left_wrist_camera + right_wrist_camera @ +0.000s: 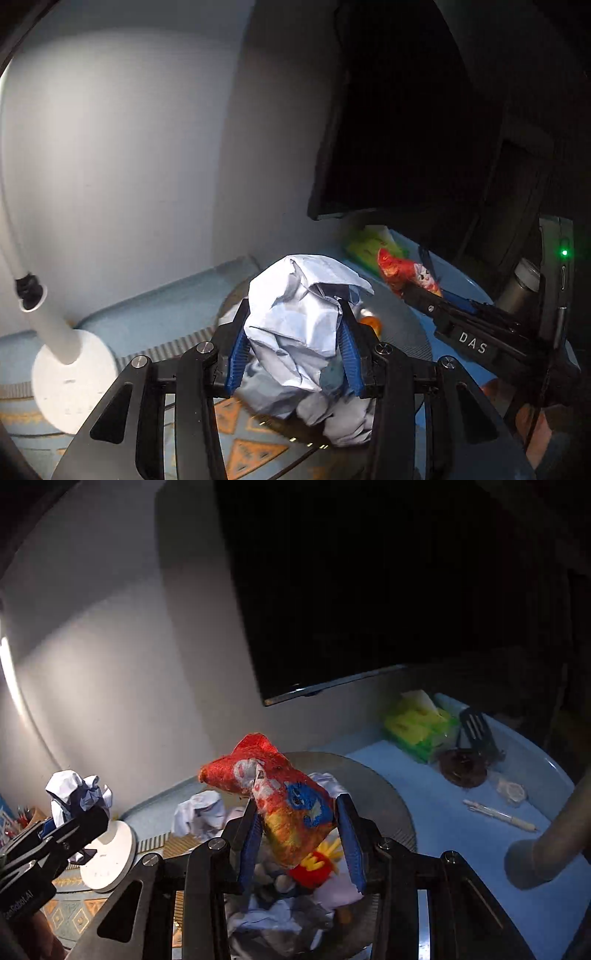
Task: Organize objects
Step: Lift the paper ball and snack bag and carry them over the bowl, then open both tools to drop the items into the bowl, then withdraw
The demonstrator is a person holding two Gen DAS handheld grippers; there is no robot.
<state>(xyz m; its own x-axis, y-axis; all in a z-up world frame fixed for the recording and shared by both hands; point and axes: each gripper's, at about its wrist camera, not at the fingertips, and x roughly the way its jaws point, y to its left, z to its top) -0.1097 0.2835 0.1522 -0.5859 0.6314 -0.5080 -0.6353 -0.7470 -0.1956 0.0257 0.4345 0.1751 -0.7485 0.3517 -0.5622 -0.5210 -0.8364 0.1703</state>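
Note:
My left gripper (293,332) is shut on a crumpled ball of white paper (299,325) and holds it above a round grey bin (406,328). It also shows in the right wrist view (79,812), holding the paper ball (74,786) at the left. My right gripper (299,827) is shut on a red and orange patterned sock (284,805) above the same bin (384,794). The bin holds more crumpled paper (199,812) and a red fries-shaped toy (314,864). In the left wrist view the right gripper (424,295) reaches in from the right with the sock (402,271).
A white round lamp base (70,373) stands at the left on a blue patterned table. A dark monitor (332,590) hangs behind. At the right lie a green-yellow packet (417,723), a black spatula (476,731), a brown round object (461,768) and a pen (498,814). A grey cylinder (546,842) is near right.

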